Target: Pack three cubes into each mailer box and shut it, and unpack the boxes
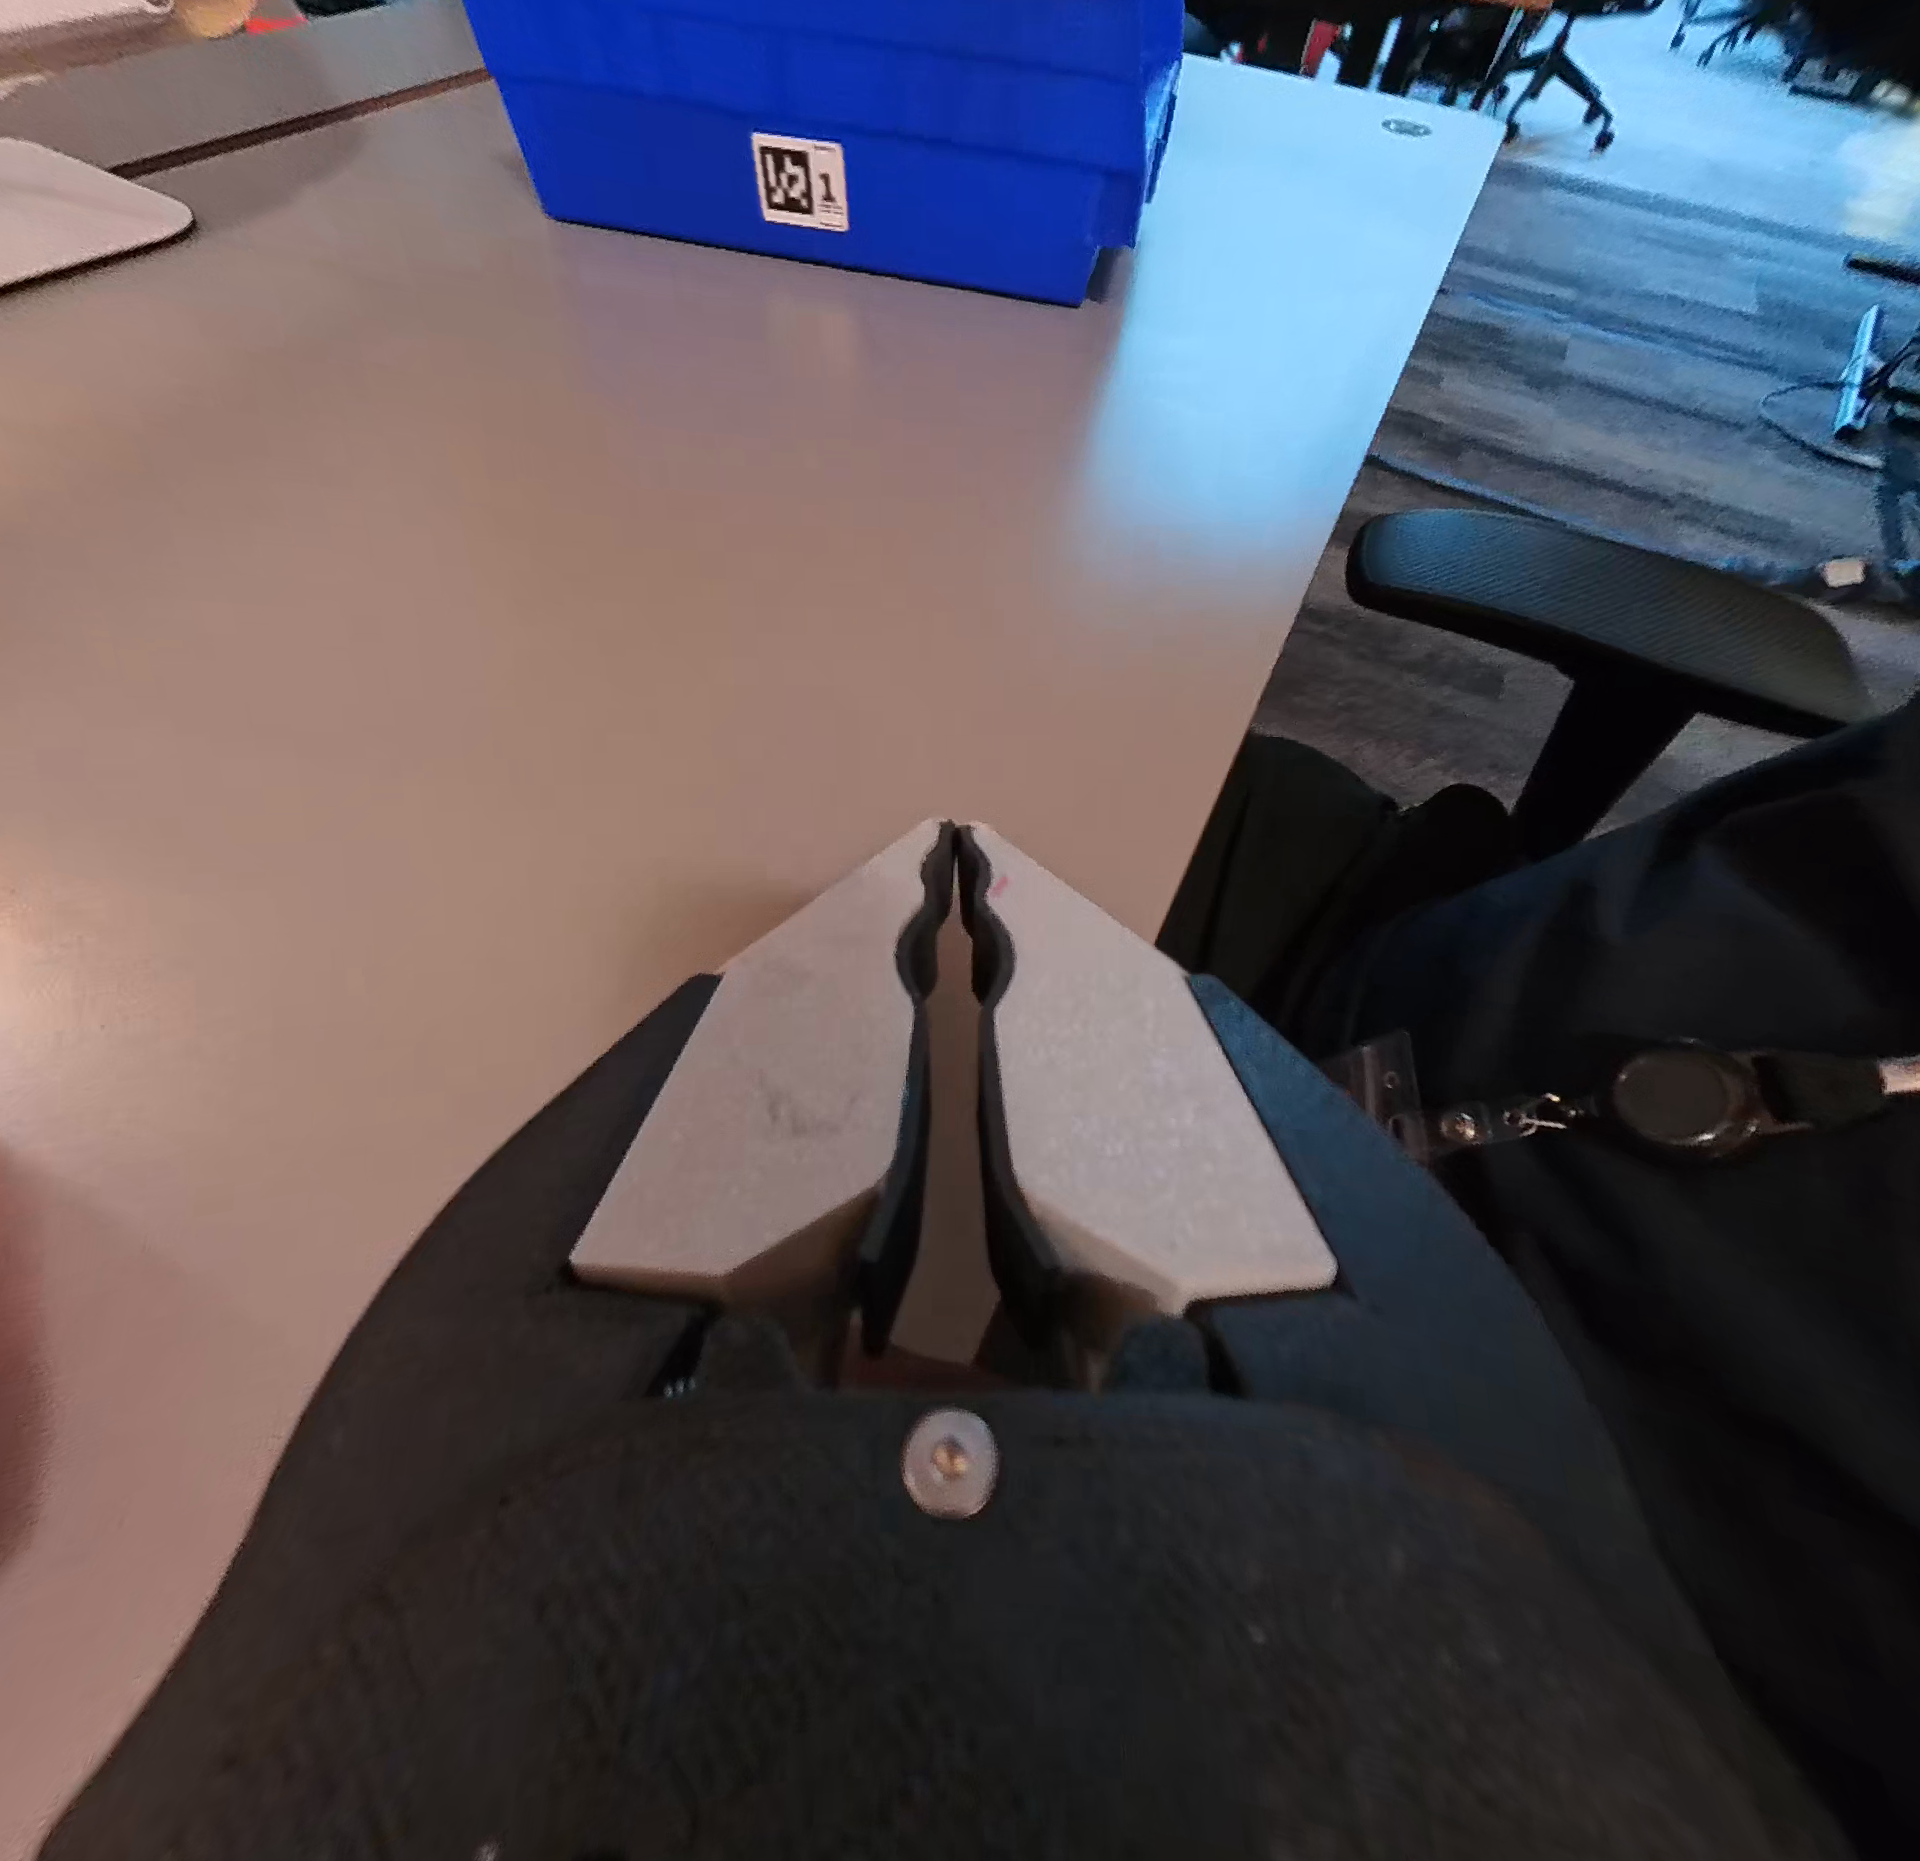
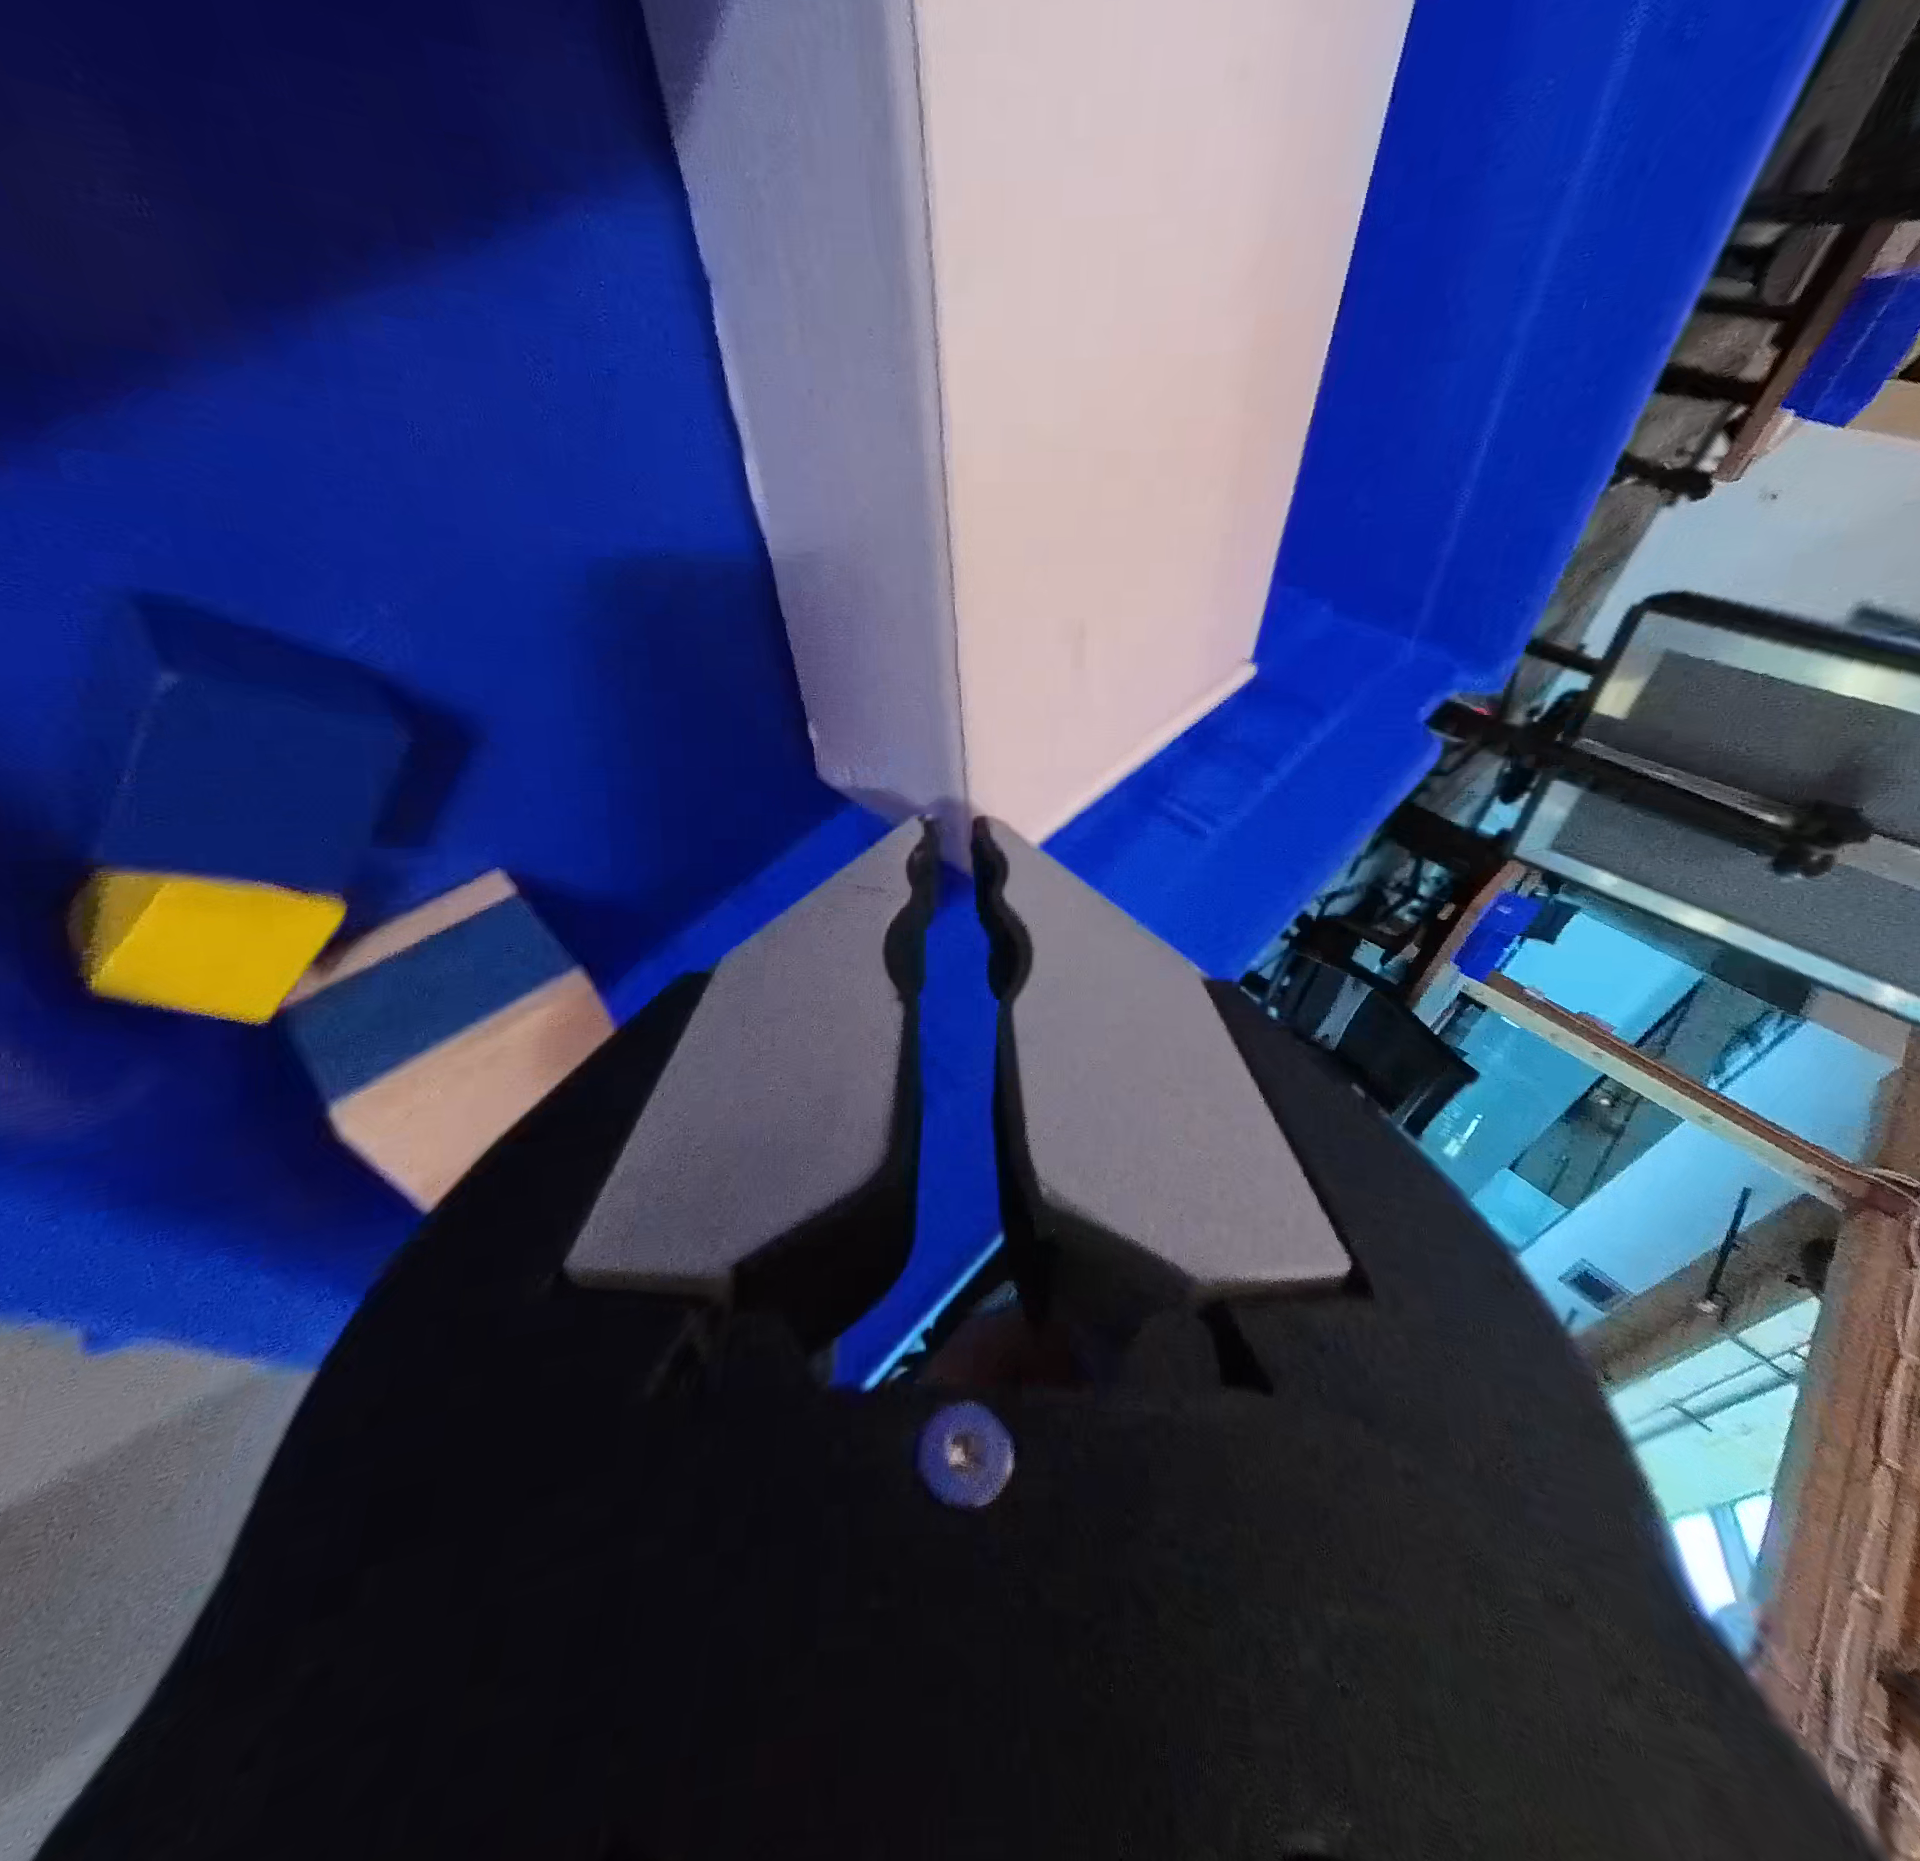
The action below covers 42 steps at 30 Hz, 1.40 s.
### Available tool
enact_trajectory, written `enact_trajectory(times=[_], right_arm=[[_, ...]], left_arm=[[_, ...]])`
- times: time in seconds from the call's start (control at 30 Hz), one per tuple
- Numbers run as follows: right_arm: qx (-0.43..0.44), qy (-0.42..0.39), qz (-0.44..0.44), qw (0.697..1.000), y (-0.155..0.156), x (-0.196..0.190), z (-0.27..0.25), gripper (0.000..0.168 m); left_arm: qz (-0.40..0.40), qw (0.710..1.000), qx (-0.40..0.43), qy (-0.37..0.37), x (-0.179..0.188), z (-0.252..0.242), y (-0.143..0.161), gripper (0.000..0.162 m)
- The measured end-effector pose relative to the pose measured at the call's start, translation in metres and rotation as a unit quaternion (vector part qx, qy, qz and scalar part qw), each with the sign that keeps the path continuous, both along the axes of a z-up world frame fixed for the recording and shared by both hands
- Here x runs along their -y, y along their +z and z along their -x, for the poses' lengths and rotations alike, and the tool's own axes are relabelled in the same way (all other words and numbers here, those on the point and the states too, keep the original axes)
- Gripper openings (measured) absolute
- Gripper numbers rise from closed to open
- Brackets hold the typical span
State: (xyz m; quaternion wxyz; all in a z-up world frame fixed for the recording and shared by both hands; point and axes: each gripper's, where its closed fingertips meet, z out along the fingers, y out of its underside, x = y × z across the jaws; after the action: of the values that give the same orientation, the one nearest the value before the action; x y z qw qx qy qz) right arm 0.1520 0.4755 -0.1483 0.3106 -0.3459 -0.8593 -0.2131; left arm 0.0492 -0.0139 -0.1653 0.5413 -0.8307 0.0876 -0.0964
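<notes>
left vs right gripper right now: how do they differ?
The left gripper sits over the bare table, short of the blue bin; the right gripper is inside the bin. Left holds nothing; right pinches the corner of a white mailer box. Both are shut.

Both wrist views toward blue bin (image 1: 831, 97).

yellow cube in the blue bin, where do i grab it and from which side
Take the yellow cube across its two free opposite faces, coming down from above through the open top of the blue bin. It lies tilted against a blue-and-wood cube, so turn the right tongs to match, avoiding that contact side.
</notes>
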Motion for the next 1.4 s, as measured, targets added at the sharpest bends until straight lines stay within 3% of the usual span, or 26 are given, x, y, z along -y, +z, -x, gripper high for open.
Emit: enact_trajectory(times=[0.23, 0.33, 0.43, 0.5, 0.57, 0.7, 0.8, 0.87, 1.1, 1.2, 1.3, 1.4], right_arm=[[-0.056, 0.004, -0.022, 0.998, -0.015, 0.006, 0.045, 0.0], [-0.105, -0.005, -0.015, 0.994, 0.009, 0.011, 0.046, 0.002], [-0.22, -0.043, 0.023, 0.974, 0.061, 0.021, 0.042, 0.01], [-0.292, -0.055, 0.111, 0.948, 0.091, 0.056, 0.043, 0.017], [-0.315, -0.035, 0.225, 0.921, 0.109, 0.118, 0.047, 0.035], [-0.344, 0.058, 0.372, 0.86, 0.131, 0.253, 0.064, 0.036], [-0.317, 0.073, 0.484, 0.812, 0.111, 0.33, 0.088, 0.038], [-0.318, 0.058, 0.496, 0.806, 0.086, 0.347, 0.115, 0.039], [-0.348, -0.031, 0.474, 0.808, -0.001, 0.326, 0.207, 0.041], [-0.345, -0.058, 0.465, 0.813, -0.022, 0.311, 0.226, 0.046], [-0.36, -0.061, 0.458, 0.811, -0.019, 0.301, 0.228, 0.05], [-0.366, -0.059, 0.481, 0.794, -0.014, 0.299, 0.224, 0.049]], left_arm=[[0.017, 1.0, 0.026, -0.001, -0.001, 0.001, -0.003, 0.0], [0.018, 1.0, 0.021, -0.003, 0.0, 0.0, -0.004, 0.0], [0.015, 1.0, 0.008, -0.004, 0.0, -0.001, -0.005, 0.0], [0.021, 1.0, -0.004, -0.008, 0.0, -0.003, -0.008, 0.0], [0.034, 0.999, -0.014, -0.017, 0.001, -0.007, -0.012, 0.0], [0.058, 0.997, -0.024, -0.037, 0.002, -0.012, -0.02, 0.008], [0.06, 0.998, -0.021, -0.031, 0.001, -0.011, -0.02, 0.018], [0.056, 0.998, -0.013, -0.019, -0.001, -0.007, -0.018, 0.022], [0.07, 0.997, -0.044, -0.003, 0.001, -0.005, -0.027, 0.024], [0.067, 0.995, -0.066, -0.037, 0.005, -0.016, -0.03, 0.037], [0.045, 0.995, -0.013, -0.088, 0.015, -0.034, -0.018, 0.045], [-0.024, 0.994, 0.048, -0.096, 0.023, -0.035, 0.029, 0.054]])
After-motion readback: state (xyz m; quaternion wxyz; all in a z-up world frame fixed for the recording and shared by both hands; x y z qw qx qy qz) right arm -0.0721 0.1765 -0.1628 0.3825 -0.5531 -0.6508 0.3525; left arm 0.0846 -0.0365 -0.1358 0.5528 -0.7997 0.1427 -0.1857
